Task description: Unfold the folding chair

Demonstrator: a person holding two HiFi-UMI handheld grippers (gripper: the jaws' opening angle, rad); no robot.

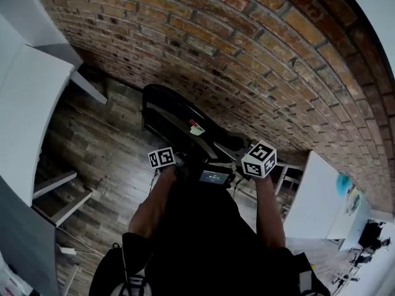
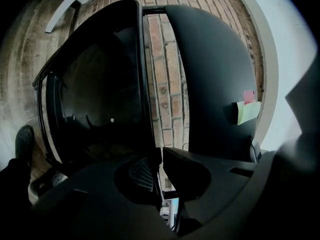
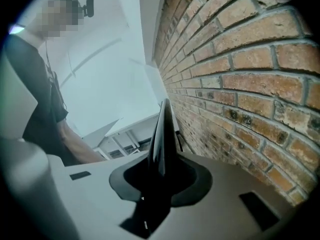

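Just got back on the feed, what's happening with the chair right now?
A person stands by the brick wall with a gripper in each hand, working on the black folding chair. The right gripper is clamped on a thin black edge of the chair. The left gripper has its jaws together beside the edge of the seat; whether it pinches anything is unclear. Brick shows between seat and backrest, so the chair looks partly open, not yet set up.
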